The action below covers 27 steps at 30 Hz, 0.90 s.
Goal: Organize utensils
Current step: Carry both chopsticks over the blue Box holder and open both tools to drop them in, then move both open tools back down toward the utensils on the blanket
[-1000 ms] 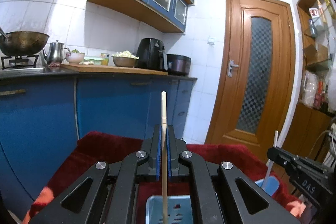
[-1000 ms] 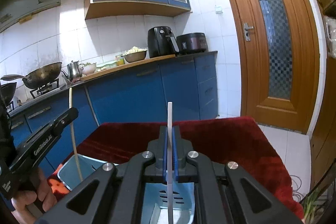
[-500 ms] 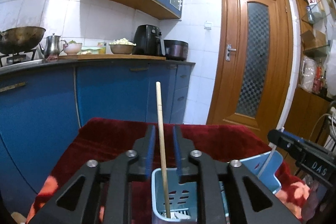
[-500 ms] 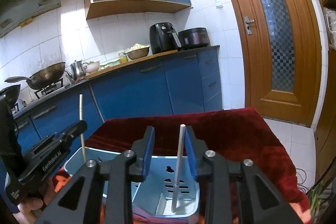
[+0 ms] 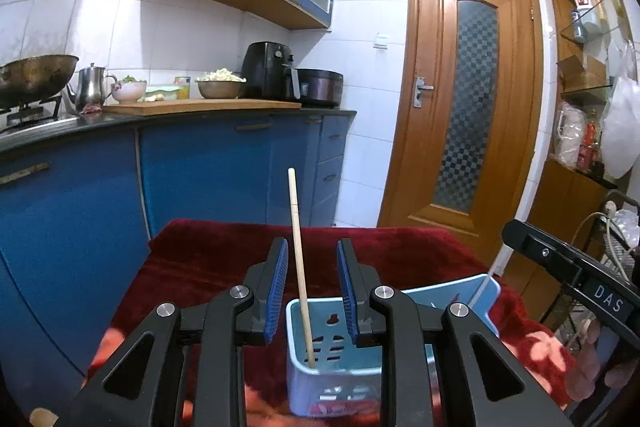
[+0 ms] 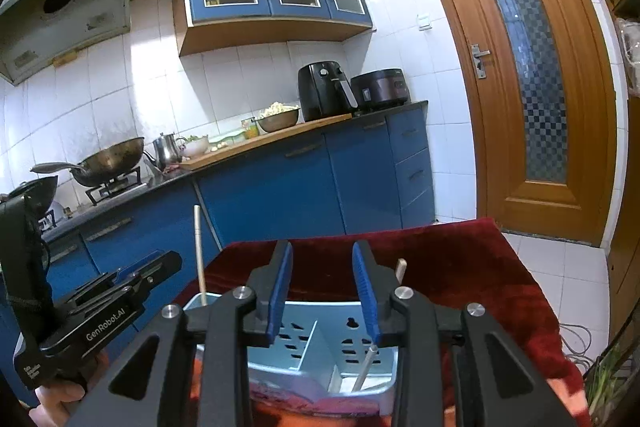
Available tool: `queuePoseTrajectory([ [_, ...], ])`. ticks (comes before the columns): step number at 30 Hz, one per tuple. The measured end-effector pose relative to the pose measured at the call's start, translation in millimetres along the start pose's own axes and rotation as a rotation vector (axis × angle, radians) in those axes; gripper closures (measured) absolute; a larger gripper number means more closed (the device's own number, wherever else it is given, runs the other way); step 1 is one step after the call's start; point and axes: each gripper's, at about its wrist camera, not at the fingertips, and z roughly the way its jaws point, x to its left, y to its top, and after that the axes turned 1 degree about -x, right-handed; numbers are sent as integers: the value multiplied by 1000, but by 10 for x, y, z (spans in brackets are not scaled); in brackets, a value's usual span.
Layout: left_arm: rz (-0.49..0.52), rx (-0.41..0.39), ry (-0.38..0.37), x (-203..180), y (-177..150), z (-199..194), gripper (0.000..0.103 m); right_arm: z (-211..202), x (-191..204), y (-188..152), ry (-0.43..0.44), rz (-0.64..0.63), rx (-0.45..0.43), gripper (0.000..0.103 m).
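Fingers (image 5: 276,291) of my left gripper (image 5: 312,287) opening, wooden chopstick (image 5: 300,267) loose between them, standing in the blue utensil holder (image 5: 332,383) at lower centre, right gripper (image 6: 324,291) parted, white chopstick (image 6: 366,367) dropped inside.

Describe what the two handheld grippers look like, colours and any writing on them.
Both grippers, left and right, are matte black angular frames with triangular cut-outs and silver round bolts. Each finger carries a ribbed blue pad. White lettering shows on the sides: "GenRobot.AI" on the left one, "DAS" on the right.
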Motion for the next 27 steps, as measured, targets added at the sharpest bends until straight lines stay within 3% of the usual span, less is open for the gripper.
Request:
queuePoseTrajectory([
  [16,-9,99,0,120,-62,-725,77,-744,59,-104,-34,35,109,68],
  [27,13,342,-29,192,-408,-846,77,-893,78,-572,-46,5,336,68],
])
